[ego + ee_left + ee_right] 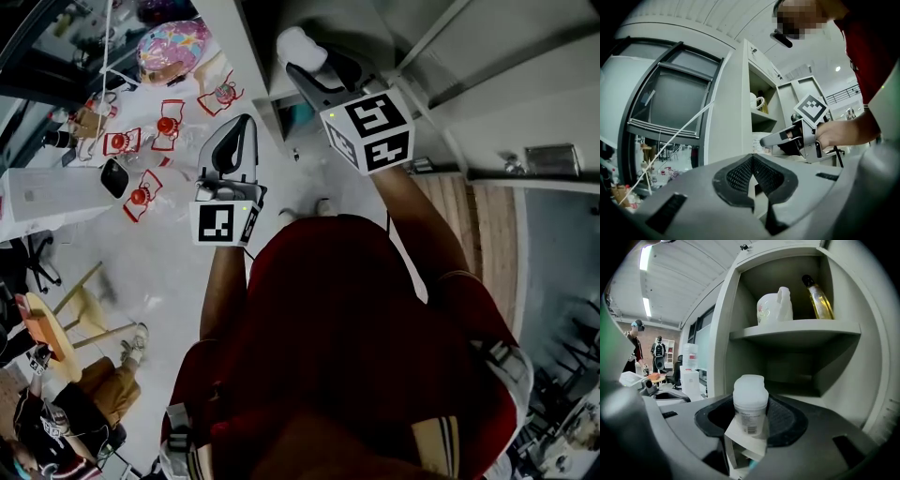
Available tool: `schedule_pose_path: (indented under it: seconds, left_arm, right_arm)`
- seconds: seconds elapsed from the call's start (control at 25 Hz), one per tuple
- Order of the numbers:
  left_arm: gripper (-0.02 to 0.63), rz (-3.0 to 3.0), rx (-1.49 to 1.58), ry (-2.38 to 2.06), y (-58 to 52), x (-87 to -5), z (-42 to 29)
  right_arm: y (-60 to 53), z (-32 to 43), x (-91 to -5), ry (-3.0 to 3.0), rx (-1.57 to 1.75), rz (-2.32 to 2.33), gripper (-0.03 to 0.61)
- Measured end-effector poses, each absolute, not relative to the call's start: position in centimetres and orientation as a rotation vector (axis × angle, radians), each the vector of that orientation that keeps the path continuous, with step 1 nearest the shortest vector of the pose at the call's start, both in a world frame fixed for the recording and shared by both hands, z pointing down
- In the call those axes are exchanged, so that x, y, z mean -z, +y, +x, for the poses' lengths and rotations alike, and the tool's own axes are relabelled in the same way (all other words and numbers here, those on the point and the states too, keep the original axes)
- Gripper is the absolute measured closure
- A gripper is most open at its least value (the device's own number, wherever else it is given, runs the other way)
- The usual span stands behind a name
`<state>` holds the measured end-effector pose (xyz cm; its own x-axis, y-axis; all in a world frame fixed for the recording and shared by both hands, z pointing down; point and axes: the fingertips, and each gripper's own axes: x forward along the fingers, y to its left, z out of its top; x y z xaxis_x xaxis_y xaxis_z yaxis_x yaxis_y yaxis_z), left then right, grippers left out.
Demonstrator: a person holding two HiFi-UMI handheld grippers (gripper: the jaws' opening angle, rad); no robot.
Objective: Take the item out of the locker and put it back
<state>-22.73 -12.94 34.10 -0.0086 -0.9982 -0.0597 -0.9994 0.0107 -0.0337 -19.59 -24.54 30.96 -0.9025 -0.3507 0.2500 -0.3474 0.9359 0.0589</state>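
Where the white locker [723,333] stands open on the right, its shelf [797,329] carries a white jug [774,305] and, just to the right of that, a tilted bottle of yellow liquid [816,298]. The right gripper [751,417] points toward the compartment under that shelf, its fingers clamped on a small white plastic jar [750,394] with a printed label. The jar is upright at the near edge of the opening. The left gripper [752,174] hangs further left, outside the locker, its fingers closed together with nothing between them.
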Motion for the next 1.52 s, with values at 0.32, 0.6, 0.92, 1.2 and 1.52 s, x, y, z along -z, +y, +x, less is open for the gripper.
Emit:
schedule_pose_path:
  seconds: [0.32, 0.6, 0.92, 1.2, 1.52]
  left_arm:
    - [0.607, -2.141, -0.039, 2.187, -13.2, -33.1, -23.2]
    - [0.607, -2.125, -0.025, 2.199, -12.9, -32.7, -24.0]
    - [0.607, -2.106, -0.019, 2.212, -12.8, -32.4, -24.6]
    - [0.607, -2.1, -0.012, 2.209, -13.1, -32.3, -24.5]
    - [0.607, -2.111, -0.017, 2.214, -13.2, -32.6, -24.3]
  right_arm:
    - [-25.6, -21.9, -32.0, -2.785, 0.011, 0.475, 0.383]
    - [-25.9, -23.5, -32.7, -2.749, -0.008, 0.455, 0.382]
    - [-26.7, -24.7, -33.2, -2.723, -0.043, 0.442, 0.383]
    - [-27.3, -25.2, -33.6, -2.714, -0.059, 0.436, 0.382]
    - [-27.5, -25.6, -33.6, -2.712, -0.055, 0.437, 0.379]
